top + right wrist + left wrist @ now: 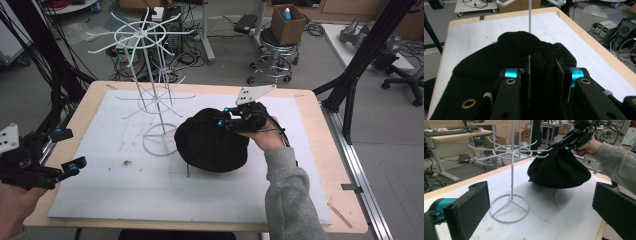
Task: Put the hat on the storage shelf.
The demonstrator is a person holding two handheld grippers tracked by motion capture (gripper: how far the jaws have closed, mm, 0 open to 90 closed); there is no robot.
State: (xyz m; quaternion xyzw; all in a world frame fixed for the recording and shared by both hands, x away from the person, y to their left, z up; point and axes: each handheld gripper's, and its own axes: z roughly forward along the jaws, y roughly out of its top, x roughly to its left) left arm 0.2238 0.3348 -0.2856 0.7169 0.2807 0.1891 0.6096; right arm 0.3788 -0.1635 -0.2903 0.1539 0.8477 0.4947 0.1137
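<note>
While clamped in the right gripper [227,121] and hanging clear of the white mat [125,190] beside the wire rack [150,90], black hat [212,142] could snag a rack arm and tip it; left gripper [67,150] gaping, idle.

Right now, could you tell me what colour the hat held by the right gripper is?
Plain black. The hat shows best in the left gripper view, hanging from the right gripper.

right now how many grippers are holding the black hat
1: the right gripper is shut on the black hat, lifted beside the white wire rack. The left gripper is open at the table's left edge.
</note>
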